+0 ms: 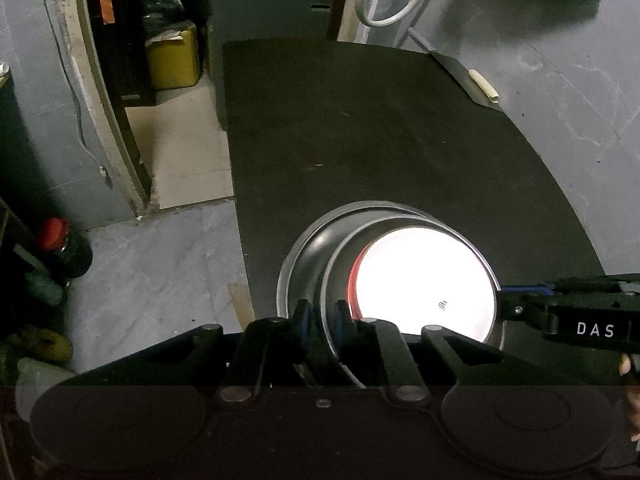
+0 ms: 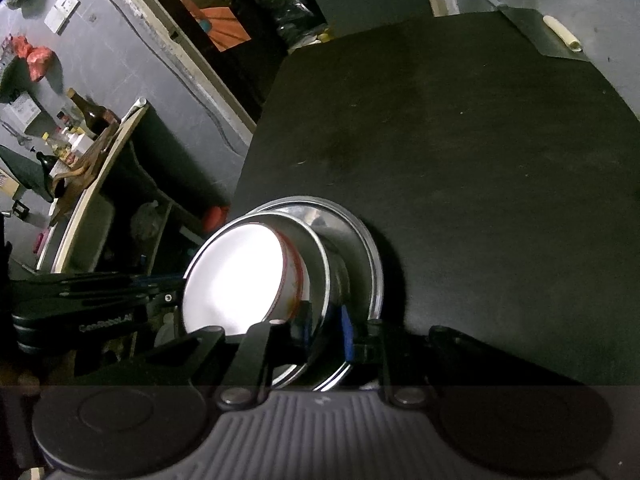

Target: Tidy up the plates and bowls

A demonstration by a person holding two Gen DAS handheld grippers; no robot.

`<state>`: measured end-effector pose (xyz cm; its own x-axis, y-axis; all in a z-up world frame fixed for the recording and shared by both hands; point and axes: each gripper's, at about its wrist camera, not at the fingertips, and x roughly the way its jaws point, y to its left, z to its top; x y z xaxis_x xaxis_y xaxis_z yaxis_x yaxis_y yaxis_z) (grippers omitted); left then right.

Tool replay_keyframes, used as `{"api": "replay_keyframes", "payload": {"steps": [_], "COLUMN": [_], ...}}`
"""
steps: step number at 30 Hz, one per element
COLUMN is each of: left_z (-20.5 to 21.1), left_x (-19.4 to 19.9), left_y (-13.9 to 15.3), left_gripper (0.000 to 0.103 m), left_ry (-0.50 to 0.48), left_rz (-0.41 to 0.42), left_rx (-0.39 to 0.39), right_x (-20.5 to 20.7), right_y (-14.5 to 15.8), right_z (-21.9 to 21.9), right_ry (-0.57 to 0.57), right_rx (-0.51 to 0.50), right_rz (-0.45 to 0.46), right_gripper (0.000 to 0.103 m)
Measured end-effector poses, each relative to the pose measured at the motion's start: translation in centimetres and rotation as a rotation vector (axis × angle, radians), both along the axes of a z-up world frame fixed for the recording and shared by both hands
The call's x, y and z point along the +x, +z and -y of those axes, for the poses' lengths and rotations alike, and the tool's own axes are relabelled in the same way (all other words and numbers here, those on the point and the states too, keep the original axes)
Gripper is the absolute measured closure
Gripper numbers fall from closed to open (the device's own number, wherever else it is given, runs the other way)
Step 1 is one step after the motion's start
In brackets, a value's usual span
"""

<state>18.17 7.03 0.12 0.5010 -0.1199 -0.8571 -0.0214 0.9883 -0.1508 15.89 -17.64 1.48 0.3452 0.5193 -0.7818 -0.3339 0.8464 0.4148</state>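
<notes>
Bowls sit nested at the near edge of a dark mat [image 1: 360,128]: a white bowl [image 1: 424,280] with a red band lies inside a steel bowl [image 1: 340,256], and both rest on a steel plate [image 1: 296,252]. Nearest the left wrist camera, the left gripper [image 1: 320,314] straddles the steel bowl's near rim, one blue pad inside the wall and one outside; the jaws look narrowly parted, and whether the pads press the metal cannot be told. From the other side the right gripper [image 2: 324,326] brackets the opposite rim in the same way, again almost closed, its hold just as uncertain. The stack looks settled on the plate, though the bowls sit off its centre, toward the left-hand side. Judging by this, the gathering step seems done or close to done: plate lowest, bowls stacked above it. What is left appears to be letting go and perhaps centring the stack. Beyond it the mat carries no other dish in either view. Farther still lies grey floor [image 1: 560,92].
</notes>
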Motion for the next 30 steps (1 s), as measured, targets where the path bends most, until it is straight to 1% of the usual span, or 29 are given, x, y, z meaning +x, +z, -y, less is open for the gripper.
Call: {"api": "replay_keyframes", "payload": {"steps": [2, 6, 11, 14, 15, 16, 17, 18, 20, 22, 26, 30], "left_z": [0.0, -0.2, -0.3, -0.4, -0.4, -0.4, -0.5, -0.5, -0.7, -0.7, -0.5, -0.4], "left_x": [0.0, -0.2, -0.4, -0.5, -0.6, -0.7, -0.7, -0.8, -0.9, -1.0, -1.2, -1.4], "left_y": [0.1, 0.1, 0.2, 0.2, 0.3, 0.3, 0.4, 0.4, 0.6, 0.7, 0.8, 1.0], "left_gripper": [0.083, 0.073, 0.067, 0.057, 0.050, 0.044, 0.042, 0.038, 0.034, 0.031, 0.030, 0.025], "left_ry": [0.006, 0.018, 0.032, 0.050, 0.061, 0.072, 0.082, 0.089, 0.098, 0.103, 0.109, 0.121], "left_rz": [0.002, 0.006, 0.009, 0.013, 0.015, 0.018, 0.022, 0.025, 0.029, 0.032, 0.032, 0.036], "left_rx": [0.006, 0.019, 0.028, 0.044, 0.053, 0.061, 0.066, 0.066, 0.067, 0.071, 0.085, 0.099], "right_x": [-0.1, -0.2, -0.2, -0.3, -0.3, -0.3, -0.3, -0.4, -0.4, -0.6, -0.8, -1.0], "right_y": [-0.1, -0.1, 0.0, 0.0, 0.0, 0.0, 0.0, 0.0, -0.2, -0.2, -0.2, -0.1], "right_z": [0.1, 0.1, 0.0, 0.0, 0.0, 0.2, 0.3, 0.6, 1.0, 1.1, 1.1, 1.3], "right_ry": [-0.008, -0.016, -0.016, -0.017, -0.021, -0.029, -0.040, -0.045, -0.057, -0.056, -0.050, -0.054], "right_rx": [-0.004, -0.004, -0.013, -0.013, -0.016, -0.032, -0.048, -0.038, -0.011, -0.015, -0.019, -0.017], "right_rz": [0.001, 0.004, 0.014, 0.017, 0.020, 0.022, 0.028, 0.029, 0.015, 0.017, 0.021, 0.027], "right_gripper": [0.078, 0.077, 0.077, 0.075, 0.074, 0.062, 0.048, 0.044, 0.044, 0.041, 0.039, 0.035]}}
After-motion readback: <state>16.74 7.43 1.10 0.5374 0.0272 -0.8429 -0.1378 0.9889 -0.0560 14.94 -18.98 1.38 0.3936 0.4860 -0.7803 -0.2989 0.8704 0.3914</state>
